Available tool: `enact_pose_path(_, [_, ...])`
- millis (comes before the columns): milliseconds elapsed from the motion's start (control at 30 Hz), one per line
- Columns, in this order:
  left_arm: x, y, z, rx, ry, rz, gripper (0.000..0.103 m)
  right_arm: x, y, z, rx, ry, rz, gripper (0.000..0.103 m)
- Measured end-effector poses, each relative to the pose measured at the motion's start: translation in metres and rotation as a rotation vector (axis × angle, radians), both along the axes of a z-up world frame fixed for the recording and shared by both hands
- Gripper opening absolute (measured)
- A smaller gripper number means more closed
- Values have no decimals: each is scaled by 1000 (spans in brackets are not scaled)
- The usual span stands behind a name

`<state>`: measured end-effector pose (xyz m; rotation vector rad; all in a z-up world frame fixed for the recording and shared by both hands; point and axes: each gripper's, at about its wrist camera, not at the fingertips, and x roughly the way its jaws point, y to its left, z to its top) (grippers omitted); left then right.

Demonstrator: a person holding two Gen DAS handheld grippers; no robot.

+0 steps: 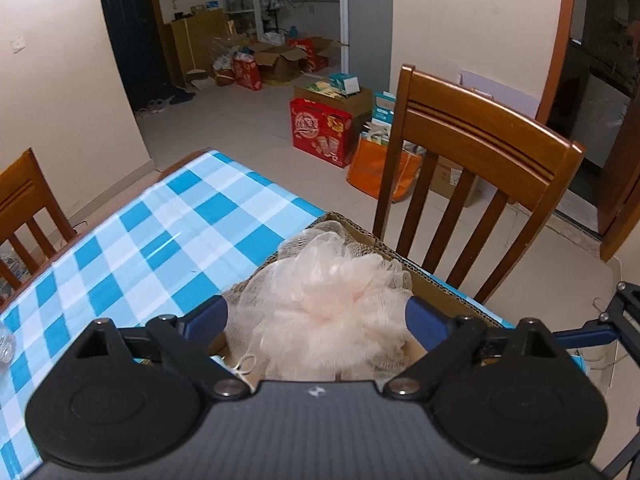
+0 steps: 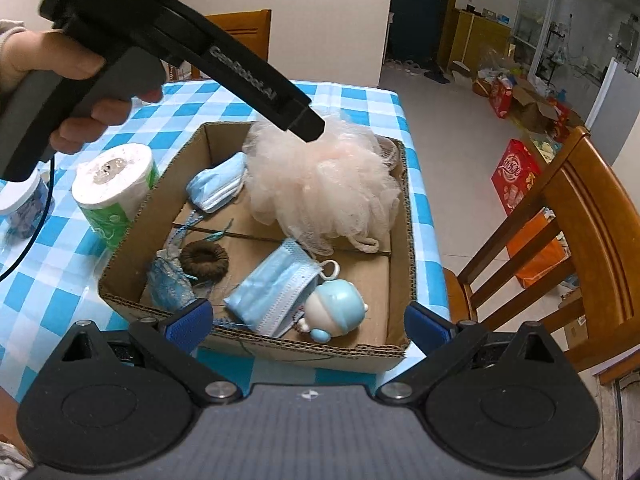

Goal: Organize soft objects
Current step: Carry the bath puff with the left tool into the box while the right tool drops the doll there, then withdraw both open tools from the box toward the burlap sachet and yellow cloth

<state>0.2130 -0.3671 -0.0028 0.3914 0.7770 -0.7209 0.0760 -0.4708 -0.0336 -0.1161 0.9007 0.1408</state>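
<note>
Your right claw (image 2: 308, 328) hangs spread wide at the near rim of the box (image 2: 280, 354), gripping nothing; one blue pad (image 2: 190, 326) sits over the near-left corner, the other over the near-right corner.

Just past those pads, inside the box, a blue-and-white toy (image 2: 336, 312) lies against the near wall, touching a blue mask (image 2: 276, 292). To the left lie a brown hair tie (image 2: 204, 261) and, beside it, a crumpled blue net (image 2: 168, 284). Farther in, a second mask (image 2: 218, 182) rests by the left wall.

The pink loofah (image 2: 324, 188) fills the far right part of the box, its cord loop trailing onto the cardboard floor.

Your left claw (image 1: 316, 320) is over that loofah (image 1: 320, 312), pads spread on either side of the mesh. The left pad (image 1: 210, 316) touches the fluff; whether the right pad presses it I cannot tell. From the right camera, the claw's tip is buried behind the loofah's top.

Left of the box, on the checked tabletop (image 2: 48, 272), stands a paper roll (image 2: 114, 184), with a jar (image 2: 22, 204) beyond it near your hand (image 2: 60, 80).

Past the tabletop's right edge stands a wooden chair (image 2: 580, 240); farther off, boxes and bags (image 1: 320, 128) sit on the floor.
</note>
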Motion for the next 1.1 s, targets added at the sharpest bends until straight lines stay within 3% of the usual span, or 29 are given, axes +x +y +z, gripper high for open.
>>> enact_pose_path(433, [-43,56,30,-1,-88,112,98,-6,36,8,1,-3,36,103])
enact_pose_path(833, [-83,130,39,-47,-70,217,98,-11,90,16,22,-6,66,103])
enact_pose_path(1100, [-105,187,24,-40,-44,303,99,-15,135,16,11,6,99,103])
